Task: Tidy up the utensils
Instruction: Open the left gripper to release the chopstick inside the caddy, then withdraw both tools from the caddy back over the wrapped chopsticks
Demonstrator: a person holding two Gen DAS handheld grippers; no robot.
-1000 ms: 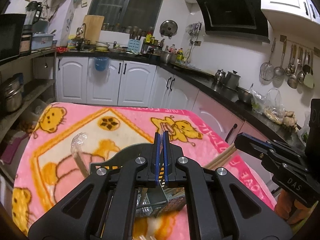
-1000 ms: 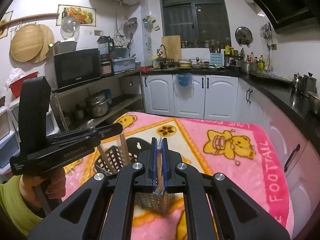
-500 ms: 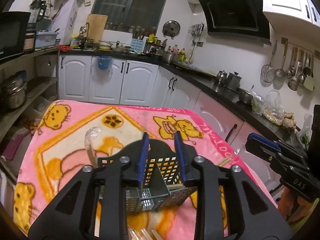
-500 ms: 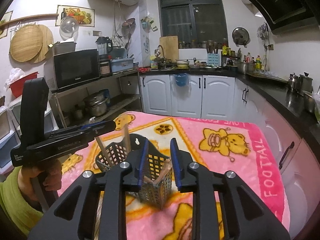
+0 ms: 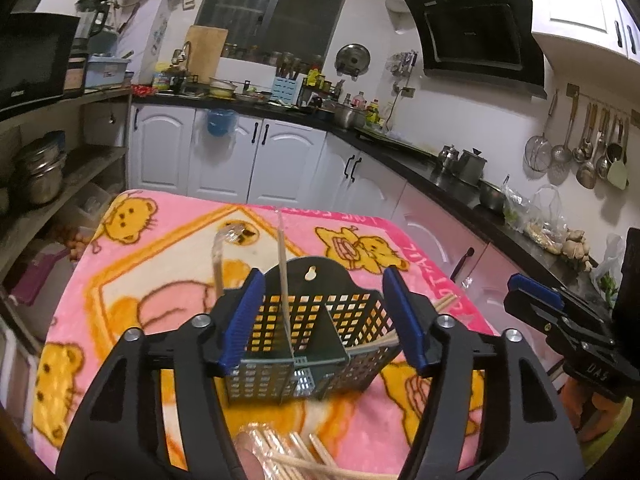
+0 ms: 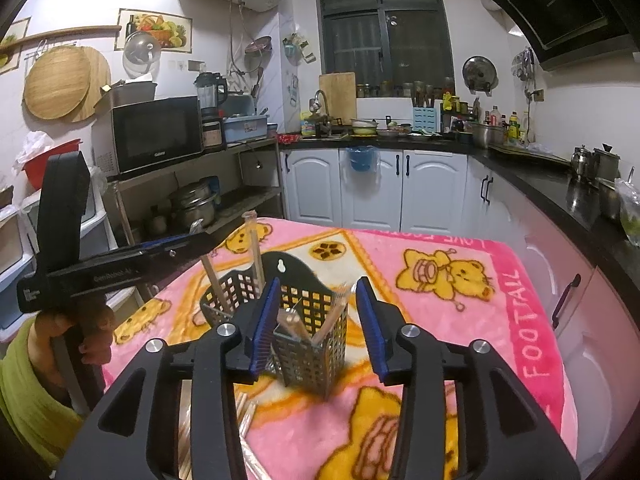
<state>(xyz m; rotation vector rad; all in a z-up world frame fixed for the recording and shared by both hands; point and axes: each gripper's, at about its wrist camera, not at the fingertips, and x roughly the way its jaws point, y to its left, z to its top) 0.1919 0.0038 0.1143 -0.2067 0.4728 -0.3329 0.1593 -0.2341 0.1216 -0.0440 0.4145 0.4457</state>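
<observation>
Left wrist view: left gripper jaws opening, nothing between the pads; black mesh utensil caddy on pink blanket, partly masked by the fingers. Loose chopsticks cut off at the bottom edge. Right wrist view: right gripper jaws opening, unladen; caddy contents indistinct.

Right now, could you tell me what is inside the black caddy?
The caddy holds a clear-handled utensil and a thin stick on one side, and chopsticks leaning out the other. The mesh walls and both grippers hide their lower ends and the bottom.
</observation>
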